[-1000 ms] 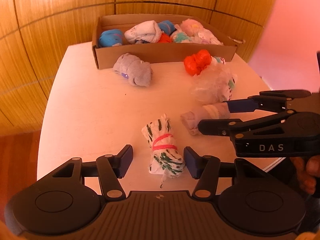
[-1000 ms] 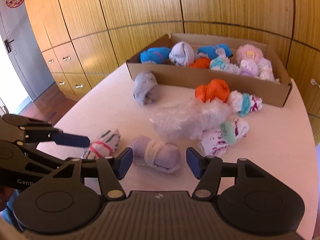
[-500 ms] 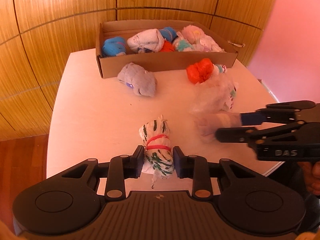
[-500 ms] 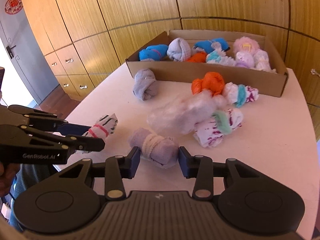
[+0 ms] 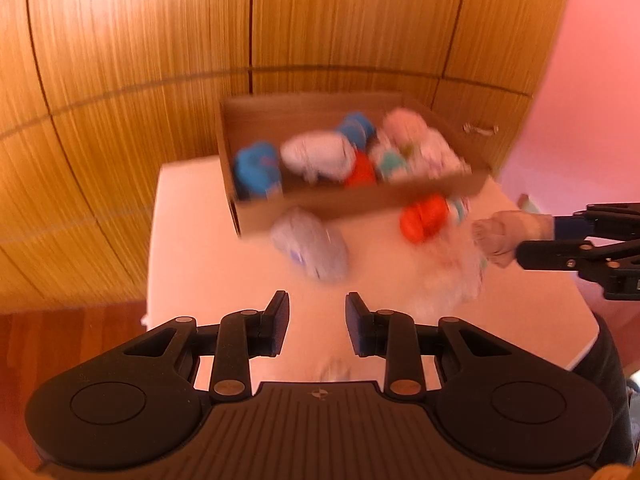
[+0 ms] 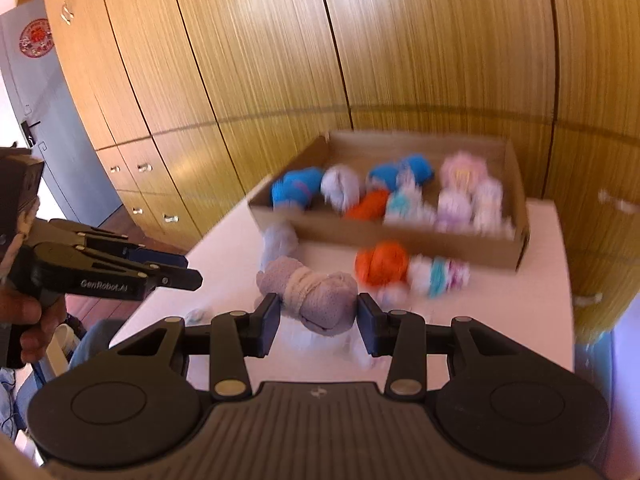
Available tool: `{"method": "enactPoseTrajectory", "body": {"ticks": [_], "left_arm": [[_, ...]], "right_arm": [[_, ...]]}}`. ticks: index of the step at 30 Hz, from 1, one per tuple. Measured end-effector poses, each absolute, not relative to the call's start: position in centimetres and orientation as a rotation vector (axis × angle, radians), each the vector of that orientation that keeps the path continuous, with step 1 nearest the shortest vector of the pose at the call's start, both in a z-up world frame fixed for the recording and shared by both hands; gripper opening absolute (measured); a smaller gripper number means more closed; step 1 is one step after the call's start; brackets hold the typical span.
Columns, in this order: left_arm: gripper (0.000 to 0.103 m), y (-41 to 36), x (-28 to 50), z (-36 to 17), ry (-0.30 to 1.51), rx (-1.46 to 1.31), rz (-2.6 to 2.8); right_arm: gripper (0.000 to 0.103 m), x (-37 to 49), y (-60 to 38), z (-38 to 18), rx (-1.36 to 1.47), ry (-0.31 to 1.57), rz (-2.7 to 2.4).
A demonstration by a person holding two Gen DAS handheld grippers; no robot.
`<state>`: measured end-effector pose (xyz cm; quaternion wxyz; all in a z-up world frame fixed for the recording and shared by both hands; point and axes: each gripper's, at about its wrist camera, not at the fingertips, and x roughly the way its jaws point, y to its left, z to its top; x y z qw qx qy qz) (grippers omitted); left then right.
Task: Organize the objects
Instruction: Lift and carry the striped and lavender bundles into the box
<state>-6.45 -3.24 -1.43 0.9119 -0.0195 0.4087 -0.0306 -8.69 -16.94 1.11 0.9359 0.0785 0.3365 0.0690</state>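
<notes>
Tongs first: right gripper (image 6: 318, 312) is pinched on the mauve sock roll (image 6: 316, 300), pads bearing on its two sides just below the cream band, and the roll looks to be clear of the table (image 6: 540, 280); left gripper (image 5: 318, 312) has its jaws drawn in to a narrow gap, but we cannot tell whether anything is caught there, since only a pale blur shows low between them near the body; both views are smeared, so fine detail is unreliable. We judge the step to be carrying the roll to the cardboard box (image 6: 400, 240) at the far side of the table; to do it well we would keep the squeeze steady, because the roll is soft and could slip out, bring it over the near wall with room to spare, and let go above a bare patch of the box floor near the front left, where the bundles look thinner. Obstacles: a grey bundle (image 6: 280, 240) lies just beside the box's near wall; an orange bundle (image 6: 382, 262) and a white-and-teal bundle (image 6: 436, 276) sit close together before the same wall; a clear plastic bag (image 5: 448, 280) lies near them; the two tools travel side by side, so we would keep them well apart over the box.
</notes>
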Motion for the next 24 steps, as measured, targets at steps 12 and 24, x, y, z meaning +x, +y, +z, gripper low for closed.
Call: {"method": "enactPoseTrajectory", "body": {"ticks": [12, 24], "left_arm": [[0.056, -2.3, -8.9, -3.1, 0.921, 0.054, -0.148], [0.056, -3.5, -9.9, -6.8, 0.983, 0.177, -0.247]], "right_arm": [[0.038, -7.6, -17.7, 0.5, 0.181, 0.685, 0.140], [0.038, -8.4, -17.1, 0.2, 0.198, 0.700, 0.141]]}}
